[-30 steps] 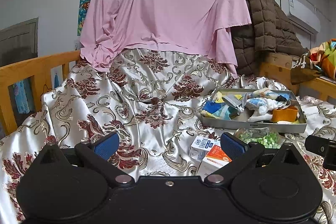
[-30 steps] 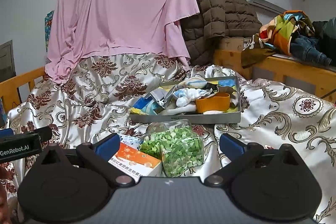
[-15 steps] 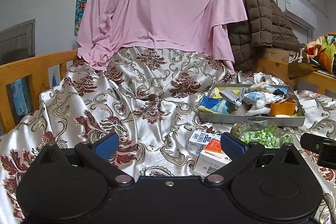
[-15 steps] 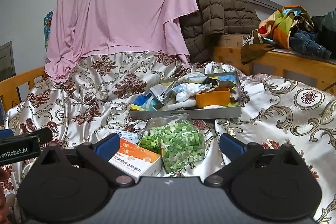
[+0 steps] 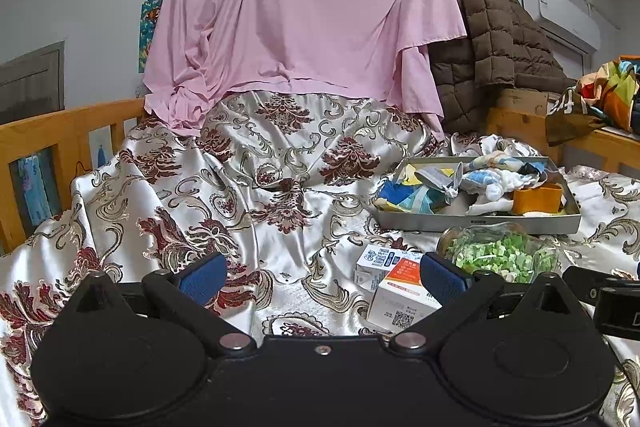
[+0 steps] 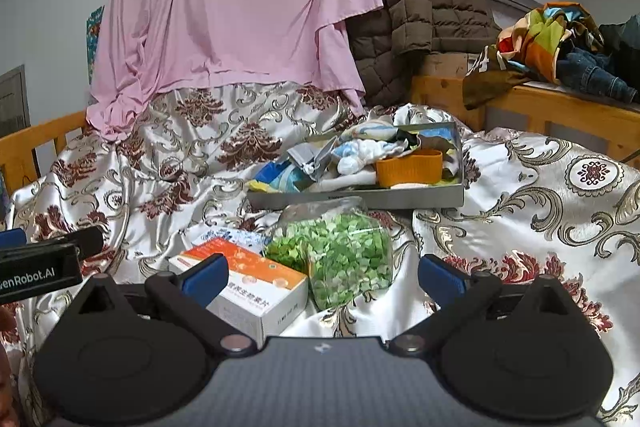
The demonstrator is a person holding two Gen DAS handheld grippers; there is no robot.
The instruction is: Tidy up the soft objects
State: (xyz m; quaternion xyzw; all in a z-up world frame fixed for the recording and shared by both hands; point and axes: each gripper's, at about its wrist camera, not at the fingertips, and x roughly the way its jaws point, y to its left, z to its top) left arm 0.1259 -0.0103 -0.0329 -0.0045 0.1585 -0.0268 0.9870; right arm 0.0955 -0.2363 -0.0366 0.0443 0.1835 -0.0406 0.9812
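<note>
Both the left tool (image 5: 322,277) and the right tool (image 6: 322,275) hang spread and empty over the bed (image 6: 540,211), where the grey tray (image 6: 360,197) already holds a heap of soft cloth items (image 6: 360,151), while the bag of green pieces (image 6: 344,255) and two boxes (image 6: 248,283) lie outside it, fitting either stage.

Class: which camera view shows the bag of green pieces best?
The right wrist view: the bag of green pieces lies whole and central ahead of the open right gripper. The left wrist view shows it smaller, at the right, its lower edge cut by a finger.
</note>
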